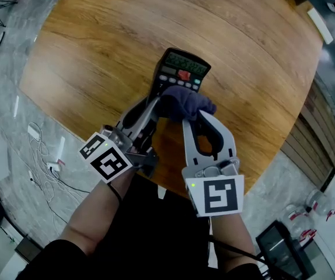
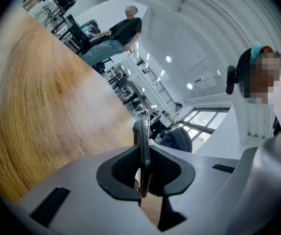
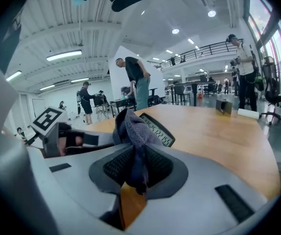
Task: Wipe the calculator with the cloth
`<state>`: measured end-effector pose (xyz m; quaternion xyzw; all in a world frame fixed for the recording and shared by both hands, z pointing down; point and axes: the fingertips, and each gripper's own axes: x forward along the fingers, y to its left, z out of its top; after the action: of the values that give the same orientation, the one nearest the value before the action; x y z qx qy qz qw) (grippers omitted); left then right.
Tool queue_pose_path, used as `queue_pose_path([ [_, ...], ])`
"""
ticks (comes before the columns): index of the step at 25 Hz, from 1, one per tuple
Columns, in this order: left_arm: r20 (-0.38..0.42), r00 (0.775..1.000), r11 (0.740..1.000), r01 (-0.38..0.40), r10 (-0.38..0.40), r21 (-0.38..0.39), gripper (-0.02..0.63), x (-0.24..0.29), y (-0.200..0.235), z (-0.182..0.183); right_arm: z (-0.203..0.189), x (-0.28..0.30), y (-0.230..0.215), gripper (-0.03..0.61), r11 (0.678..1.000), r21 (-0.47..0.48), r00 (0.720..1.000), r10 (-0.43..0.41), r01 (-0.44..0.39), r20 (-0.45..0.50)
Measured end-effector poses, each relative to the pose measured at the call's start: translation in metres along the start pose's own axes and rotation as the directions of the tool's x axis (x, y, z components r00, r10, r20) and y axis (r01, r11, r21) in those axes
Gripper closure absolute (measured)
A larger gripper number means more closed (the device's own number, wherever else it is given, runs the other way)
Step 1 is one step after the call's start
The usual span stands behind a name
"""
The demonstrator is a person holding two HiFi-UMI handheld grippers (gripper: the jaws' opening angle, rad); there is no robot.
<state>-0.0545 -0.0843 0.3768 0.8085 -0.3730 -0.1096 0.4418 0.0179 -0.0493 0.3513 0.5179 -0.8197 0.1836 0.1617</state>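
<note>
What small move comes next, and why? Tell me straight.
Probably slide the right hand-held gripper forward, dragging the cloth up the calculator toward its display. The cloth sits bunched on the calculator's near half, the display end lies uncovered, and the left hand-held gripper clamps the calculator's edge, steadying it.

Black plastic calculator [image 1: 179, 72] is over the near-middle of the round wooden table [image 1: 97, 51], its near end clamped between the left gripper [image 1: 156, 100] jaws. Dark purple fabric cloth [image 1: 185, 101] lies on its keypad, pinched by the right gripper [image 1: 195, 119], just right of the left one.
</note>
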Motion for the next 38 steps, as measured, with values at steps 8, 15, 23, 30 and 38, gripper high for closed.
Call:
queue_pose_path([
  [8, -0.045, 0.998, 0.998, 0.050, -0.049, 0.032, 0.546, -0.006, -0.025, -0.020, 0.057, 0.003, -0.063, 0.514, 0.983, -0.092, 0.982, -0.144, 0.156, 0.125],
  [15, -0.052, 0.997, 0.997, 0.062, -0.059, 0.055, 0.546, -0.003, -0.029, -0.025, 0.036, 0.018, -0.031, 0.513, 0.993, -0.096, 0.994, -0.064, 0.073, 0.093],
  [23, -0.013, 1.000, 1.000, 0.020, -0.020, 0.001, 0.545, -0.002, -0.013, -0.012, 0.001, 0.005, 0.022, 0.514, 0.998, -0.039, 0.998, 0.054, -0.053, 0.037],
  [30, 0.044, 0.999, 0.998, 0.032, -0.030, -0.051, 0.546, -0.001, -0.012, 0.010, -0.032, -0.012, 0.048, 0.515, 0.989, -0.069, 0.990, 0.132, -0.134, -0.040],
  [38, 0.098, 0.984, 0.951, 0.170, -0.150, -0.259, 0.545, 0.000, -0.044, 0.028, -0.068, -0.012, 0.032, 0.515, 0.995, -0.064, 0.996, 0.079, -0.081, -0.037],
])
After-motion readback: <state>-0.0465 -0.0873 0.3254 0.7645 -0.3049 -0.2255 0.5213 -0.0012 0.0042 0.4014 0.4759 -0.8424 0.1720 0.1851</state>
